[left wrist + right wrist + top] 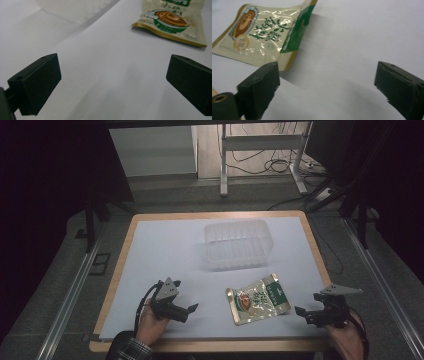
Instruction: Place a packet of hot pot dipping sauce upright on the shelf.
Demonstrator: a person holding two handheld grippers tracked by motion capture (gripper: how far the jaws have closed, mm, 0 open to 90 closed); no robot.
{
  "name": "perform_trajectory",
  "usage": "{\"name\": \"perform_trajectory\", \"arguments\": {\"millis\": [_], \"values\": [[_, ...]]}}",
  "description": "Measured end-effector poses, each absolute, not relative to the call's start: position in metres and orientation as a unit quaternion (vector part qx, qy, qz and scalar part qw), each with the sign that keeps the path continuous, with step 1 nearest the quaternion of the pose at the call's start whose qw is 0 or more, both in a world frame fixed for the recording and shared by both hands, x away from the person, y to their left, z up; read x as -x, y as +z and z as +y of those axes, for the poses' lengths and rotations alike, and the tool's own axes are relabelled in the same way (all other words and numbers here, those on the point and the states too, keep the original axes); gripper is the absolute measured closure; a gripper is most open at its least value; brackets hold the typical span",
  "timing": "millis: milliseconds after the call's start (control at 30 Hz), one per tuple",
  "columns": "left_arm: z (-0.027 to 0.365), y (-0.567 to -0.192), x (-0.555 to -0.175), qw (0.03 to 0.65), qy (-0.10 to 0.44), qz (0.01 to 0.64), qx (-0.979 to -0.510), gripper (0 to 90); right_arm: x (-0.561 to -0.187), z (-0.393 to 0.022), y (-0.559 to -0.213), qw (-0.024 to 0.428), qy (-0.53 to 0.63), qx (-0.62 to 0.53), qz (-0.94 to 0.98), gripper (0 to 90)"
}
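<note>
Approach, we judged: both the left gripper (192, 308) and right gripper (298, 310) stood wide open, empty, flanking the snack packet (258, 298); next probably called for closing on its edge.

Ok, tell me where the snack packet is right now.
In the high view the snack packet lies flat on the white sheet, between the left gripper and the right gripper, just in front of the clear plastic tub.

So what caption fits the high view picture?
Two open grippers, left and right, flank a snack packet before a clear tub.
</note>
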State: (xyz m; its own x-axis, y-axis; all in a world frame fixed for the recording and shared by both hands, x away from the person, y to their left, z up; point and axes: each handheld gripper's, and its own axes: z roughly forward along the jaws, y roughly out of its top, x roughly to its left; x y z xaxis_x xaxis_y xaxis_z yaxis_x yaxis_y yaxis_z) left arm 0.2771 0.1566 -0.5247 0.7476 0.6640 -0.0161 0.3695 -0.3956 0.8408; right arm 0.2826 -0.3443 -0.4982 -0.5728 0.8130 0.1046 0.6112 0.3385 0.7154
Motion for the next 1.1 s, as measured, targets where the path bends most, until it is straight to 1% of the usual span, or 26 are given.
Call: {"name": "perform_trajectory", "arguments": {"millis": [33, 100, 200, 333, 400, 533, 733, 833, 1000, 1100], "values": [[0.157, -0.524, -0.277, 0.454, 0.157, 0.318, -0.817, 0.0, -0.284, -0.345, -0.499, 0.134, 0.371, -0.436, 0.809, 3.1], [0.157, -0.523, -0.276, 0.458, 0.155, 0.32, -0.815, 0.0, -0.284, -0.345, -0.5, 0.135, 0.371, -0.432, 0.811, 2.7], [0.157, -0.52, -0.273, 0.457, 0.168, 0.319, -0.813, 0.0, -0.285, -0.346, -0.5, 0.131, 0.374, -0.429, 0.811, 1.0], [0.161, -0.52, -0.273, 0.472, 0.157, 0.33, -0.802, 0.0, -0.286, -0.347, -0.5, 0.135, 0.371, -0.429, 0.812, 0.2], [0.163, -0.519, -0.272, 0.478, 0.172, 0.325, -0.798, 0.0, -0.286, -0.349, -0.5, 0.133, 0.37, -0.43, 0.813, 0.1], [0.164, -0.517, -0.271, 0.48, 0.178, 0.326, -0.795, 0.0, -0.286, -0.351, -0.5, 0.131, 0.37, -0.433, 0.812, 0.2], [0.161, -0.516, -0.27, 0.492, 0.17, 0.323, -0.79, 0.0, -0.287, -0.349, -0.501, 0.13, 0.369, -0.427, 0.815, 0.2], [0.156, -0.516, -0.269, 0.484, 0.164, 0.318, -0.799, 0.0, -0.288, -0.348, -0.501, 0.129, 0.372, -0.426, 0.814, 0.2], [0.154, -0.516, -0.269, 0.485, 0.166, 0.314, -0.799, 0.0, -0.289, -0.346, -0.501, 0.121, 0.379, -0.421, 0.816, 0.1], [0.153, -0.515, -0.269, 0.485, 0.168, 0.314, -0.799, 0.0, -0.289, -0.344, -0.499, 0.123, 0.382, -0.417, 0.815, 0.0]]}}
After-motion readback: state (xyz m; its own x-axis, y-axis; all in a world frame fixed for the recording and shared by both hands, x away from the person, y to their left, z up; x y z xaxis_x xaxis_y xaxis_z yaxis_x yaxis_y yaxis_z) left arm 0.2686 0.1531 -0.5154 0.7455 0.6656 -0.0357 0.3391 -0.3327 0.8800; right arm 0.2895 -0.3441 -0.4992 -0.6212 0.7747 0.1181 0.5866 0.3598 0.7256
